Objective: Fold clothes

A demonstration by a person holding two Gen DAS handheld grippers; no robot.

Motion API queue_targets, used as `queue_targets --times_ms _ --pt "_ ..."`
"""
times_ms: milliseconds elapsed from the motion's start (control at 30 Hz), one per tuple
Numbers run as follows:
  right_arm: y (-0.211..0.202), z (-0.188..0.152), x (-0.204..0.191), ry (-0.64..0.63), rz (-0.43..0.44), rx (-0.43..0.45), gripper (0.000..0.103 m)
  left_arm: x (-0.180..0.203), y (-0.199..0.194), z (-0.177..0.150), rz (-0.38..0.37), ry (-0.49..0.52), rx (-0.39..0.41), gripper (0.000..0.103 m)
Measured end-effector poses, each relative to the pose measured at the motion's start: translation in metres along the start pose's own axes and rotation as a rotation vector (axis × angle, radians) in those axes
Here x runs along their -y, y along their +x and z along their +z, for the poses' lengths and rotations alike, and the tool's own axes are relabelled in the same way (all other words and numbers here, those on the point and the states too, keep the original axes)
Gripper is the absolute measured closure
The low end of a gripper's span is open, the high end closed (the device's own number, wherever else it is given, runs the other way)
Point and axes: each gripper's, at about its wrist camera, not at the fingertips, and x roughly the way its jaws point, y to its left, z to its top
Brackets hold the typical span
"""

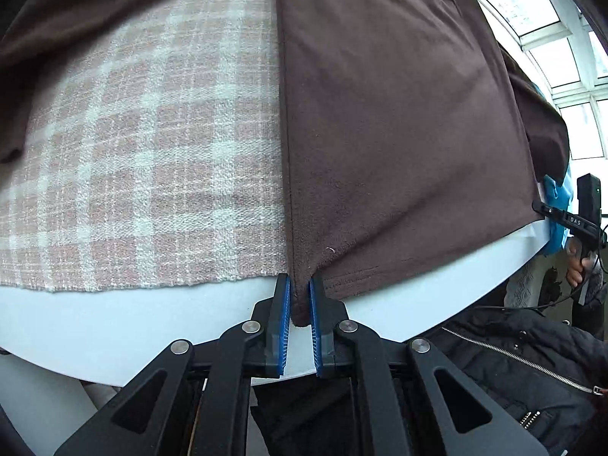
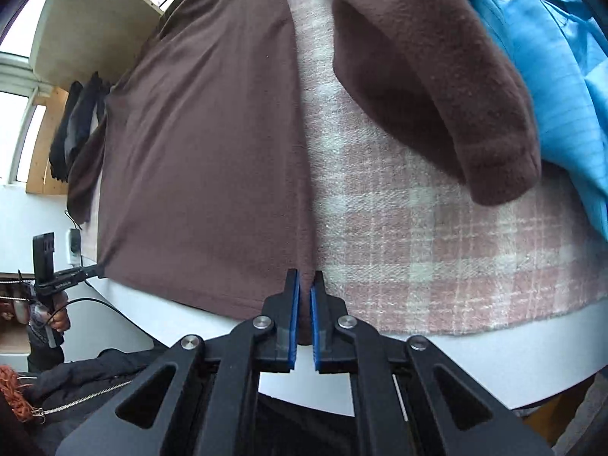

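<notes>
1. The left gripper (image 1: 300, 300) is clenched on a bottom corner of the brown garment (image 1: 399, 133), and the cloth bunches between its blue pads (image 1: 284, 323) right at the near edge of the bench (image 1: 114, 326).
2. The right gripper (image 2: 305, 304) has its pads pinched together on the other bottom corner of the same brown garment (image 2: 201, 159), also at the near edge of the bench (image 2: 494, 357).
3. The garment lies spread on the bench over a pink and white plaid cloth (image 1: 133, 159). In the left view it covers the right side, and its straight side edge runs from the gripper toward the far edge.
4. In the right wrist view the brown panel fills the left side, with the plaid cloth (image 2: 437, 247) bare just beside it.
5. A brown sleeve (image 2: 456, 106) lies over the plaid cloth toward the far right, with its cuff end pointing at the near edge.
6. Blue fabric (image 2: 562, 76) is heaped at the far right corner, touching the sleeve.
7. No containers are in view, only cloth on the bench.
8. A black zipped jacket (image 1: 532, 364) sits below the near edge of the bench.
9. Each view catches the opposite gripper (image 1: 587, 209) off to its side with a hand (image 2: 59, 319) around the handle.
</notes>
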Motion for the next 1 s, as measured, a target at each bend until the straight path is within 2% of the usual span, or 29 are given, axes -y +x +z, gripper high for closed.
queue_targets --times_ms 33,133,233,300,400,533,633,700,800,867,1000 --pt "0.001 0.002 -0.003 -0.013 -0.013 -0.011 0.096 -0.001 -0.002 0.001 0.013 0.005 -0.007 0.089" --pt "-0.009 0.009 -0.010 -0.042 -0.054 -0.037 0.093 -0.009 -0.013 0.003 0.078 0.012 -0.010 0.091" --pt "-0.047 0.024 -0.015 -0.046 -0.042 0.059 0.089 -0.025 -0.046 0.011 0.119 -0.005 0.052 0.091" --pt "-0.074 0.038 -0.019 -0.054 -0.040 0.131 0.078 -0.036 -0.076 0.027 0.165 -0.013 0.133 0.091" --pt "-0.111 0.079 -0.037 -0.128 -0.079 0.220 0.078 -0.046 -0.120 0.062 0.221 -0.005 0.245 0.090" --pt "-0.161 0.137 -0.082 -0.284 -0.093 0.337 0.078 -0.062 -0.156 0.122 0.315 0.022 0.353 0.086" --pt "-0.186 0.167 -0.135 -0.428 -0.075 0.402 0.078 -0.080 -0.178 0.136 0.330 0.011 0.400 0.082" --pt "-0.182 0.189 -0.175 -0.502 -0.047 0.436 0.077 -0.094 -0.187 0.133 0.352 -0.017 0.421 0.079" --pt "-0.152 0.212 -0.217 -0.579 -0.014 0.446 0.073 -0.119 -0.186 0.117 0.340 -0.071 0.426 0.076" --pt "-0.119 0.229 -0.236 -0.592 -0.017 0.413 0.073 -0.135 -0.182 0.103 0.352 -0.092 0.421 0.075" --pt "-0.031 0.283 -0.290 -0.623 -0.069 0.298 0.073 -0.165 -0.167 0.080 0.361 -0.158 0.397 0.073"
